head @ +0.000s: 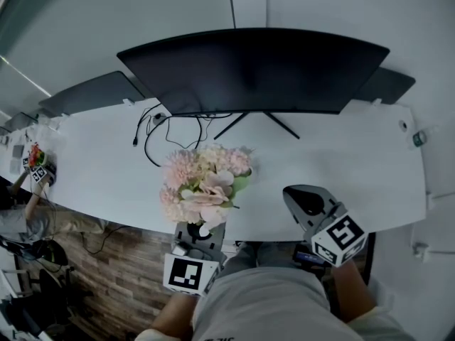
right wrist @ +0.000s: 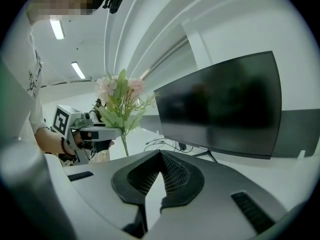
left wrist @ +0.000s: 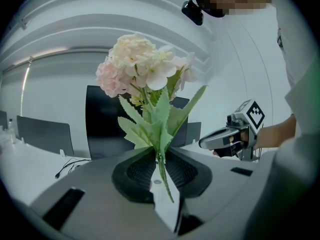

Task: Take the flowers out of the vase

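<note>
A bunch of pale pink and cream artificial flowers (head: 205,180) with green leaves hangs over the front edge of the white desk (head: 355,162). My left gripper (head: 202,227) is shut on the stems. In the left gripper view the green stems (left wrist: 161,166) run between the pads and the blooms (left wrist: 142,66) stand upright above them. My right gripper (head: 296,193) is to the right of the bunch, apart from it, and shut with nothing in it. In the right gripper view its jaws (right wrist: 159,155) meet, and the flowers (right wrist: 120,96) and left gripper (right wrist: 92,132) show at the left. No vase is in view.
A wide dark monitor (head: 256,69) stands at the back of the desk, with black cables (head: 160,130) left of its stand. More screens (head: 89,94) sit at the far left. Another person with a gripper (head: 35,169) works at the left edge.
</note>
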`<state>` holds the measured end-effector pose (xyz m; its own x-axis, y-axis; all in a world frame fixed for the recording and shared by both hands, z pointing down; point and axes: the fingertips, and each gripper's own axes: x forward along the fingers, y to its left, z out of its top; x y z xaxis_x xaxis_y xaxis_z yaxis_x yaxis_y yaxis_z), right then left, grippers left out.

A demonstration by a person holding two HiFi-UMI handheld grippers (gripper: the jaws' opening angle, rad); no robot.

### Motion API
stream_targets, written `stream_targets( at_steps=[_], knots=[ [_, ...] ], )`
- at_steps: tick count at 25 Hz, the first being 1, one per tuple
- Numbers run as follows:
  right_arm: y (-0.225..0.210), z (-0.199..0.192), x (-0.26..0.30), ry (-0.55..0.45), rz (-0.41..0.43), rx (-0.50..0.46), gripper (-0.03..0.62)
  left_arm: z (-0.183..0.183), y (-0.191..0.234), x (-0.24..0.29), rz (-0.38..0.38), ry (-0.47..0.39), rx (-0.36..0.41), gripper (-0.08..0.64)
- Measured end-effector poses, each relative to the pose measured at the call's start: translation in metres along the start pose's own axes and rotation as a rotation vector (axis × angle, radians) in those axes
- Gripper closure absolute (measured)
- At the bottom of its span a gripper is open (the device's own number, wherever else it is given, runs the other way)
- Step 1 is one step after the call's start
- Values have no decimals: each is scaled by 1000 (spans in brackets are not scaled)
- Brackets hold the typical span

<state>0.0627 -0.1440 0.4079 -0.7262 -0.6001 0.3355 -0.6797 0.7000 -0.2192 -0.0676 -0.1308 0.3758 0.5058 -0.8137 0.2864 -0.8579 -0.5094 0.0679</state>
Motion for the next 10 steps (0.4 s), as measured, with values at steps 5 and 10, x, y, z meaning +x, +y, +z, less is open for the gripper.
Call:
stream_targets(
  at_steps=[5, 10],
  knots=[
    [2, -1, 1, -4, 8, -11, 561, 0, 0, 0, 0, -4, 2, 499],
    [7, -2, 1, 14, 10, -4, 561, 1, -1, -2, -5, -3, -1, 499]
  ],
)
